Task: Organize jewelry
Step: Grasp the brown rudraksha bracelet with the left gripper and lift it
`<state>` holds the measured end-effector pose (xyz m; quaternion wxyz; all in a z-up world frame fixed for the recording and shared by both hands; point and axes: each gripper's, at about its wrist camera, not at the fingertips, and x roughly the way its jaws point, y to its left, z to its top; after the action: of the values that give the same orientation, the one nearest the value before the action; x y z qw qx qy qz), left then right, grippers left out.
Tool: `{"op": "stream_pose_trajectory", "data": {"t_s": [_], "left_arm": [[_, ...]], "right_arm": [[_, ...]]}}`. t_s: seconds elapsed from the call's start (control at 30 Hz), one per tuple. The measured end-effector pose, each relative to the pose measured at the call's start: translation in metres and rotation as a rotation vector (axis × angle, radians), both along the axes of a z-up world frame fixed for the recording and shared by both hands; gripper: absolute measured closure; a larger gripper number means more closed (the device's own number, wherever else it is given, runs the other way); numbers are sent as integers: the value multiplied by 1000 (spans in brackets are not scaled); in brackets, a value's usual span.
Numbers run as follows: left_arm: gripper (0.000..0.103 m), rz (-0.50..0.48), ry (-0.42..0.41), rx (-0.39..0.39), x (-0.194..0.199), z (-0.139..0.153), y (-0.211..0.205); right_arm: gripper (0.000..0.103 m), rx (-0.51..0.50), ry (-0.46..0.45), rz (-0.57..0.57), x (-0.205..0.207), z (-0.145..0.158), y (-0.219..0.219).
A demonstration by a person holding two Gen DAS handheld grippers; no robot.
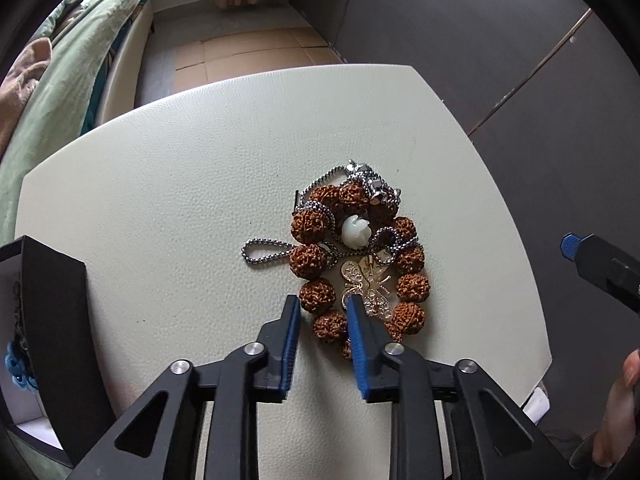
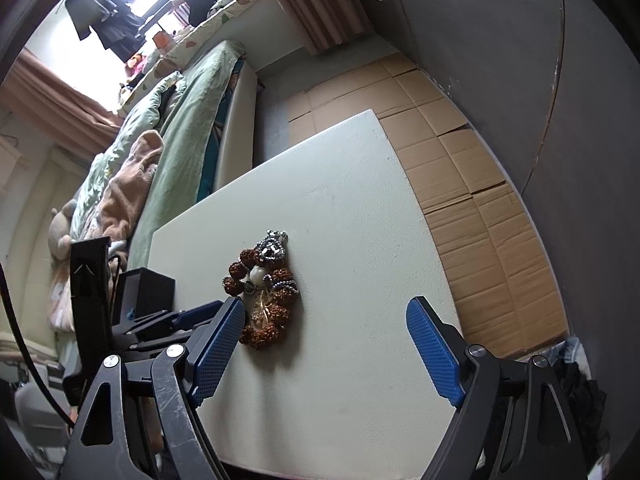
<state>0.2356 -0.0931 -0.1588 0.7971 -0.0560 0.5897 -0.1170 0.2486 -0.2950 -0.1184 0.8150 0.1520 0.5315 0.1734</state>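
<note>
Straddling the near arc of the brown bead bracelet [image 1: 412,286], our left claw [image 1: 323,300] stands narrowly parted, its pads not yet pressing on a bead as far as we can tell. The bracelet lies mid-desk [image 1: 160,208], tangled with a silver chain [image 1: 266,250] and a gold pendant [image 1: 366,284]. We should pinch one bead only and lift slowly, so the chain slides free. Our right claw [image 2: 326,344] hovers wide and empty; the black box [image 1: 56,320] waits at left.
</note>
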Motion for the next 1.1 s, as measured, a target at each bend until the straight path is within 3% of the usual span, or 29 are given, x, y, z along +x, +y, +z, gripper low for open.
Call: {"op": "stream_pose_trajectory", "data": {"t_s": [0.13, 0.5, 0.97, 1.1], "left_arm": [[81, 5, -17, -13, -3, 4, 3], [85, 8, -157, -187, -12, 74, 27], [85, 67, -287, -295, -23, 132, 81], [85, 82, -319, -313, -27, 143, 95]], "right_arm": [[19, -3, -6, 9, 0, 2, 6], [19, 11, -16, 21, 2, 7, 24], [19, 20, 7, 32, 10, -1, 49], [29, -3, 15, 61, 15, -8, 65]]}}
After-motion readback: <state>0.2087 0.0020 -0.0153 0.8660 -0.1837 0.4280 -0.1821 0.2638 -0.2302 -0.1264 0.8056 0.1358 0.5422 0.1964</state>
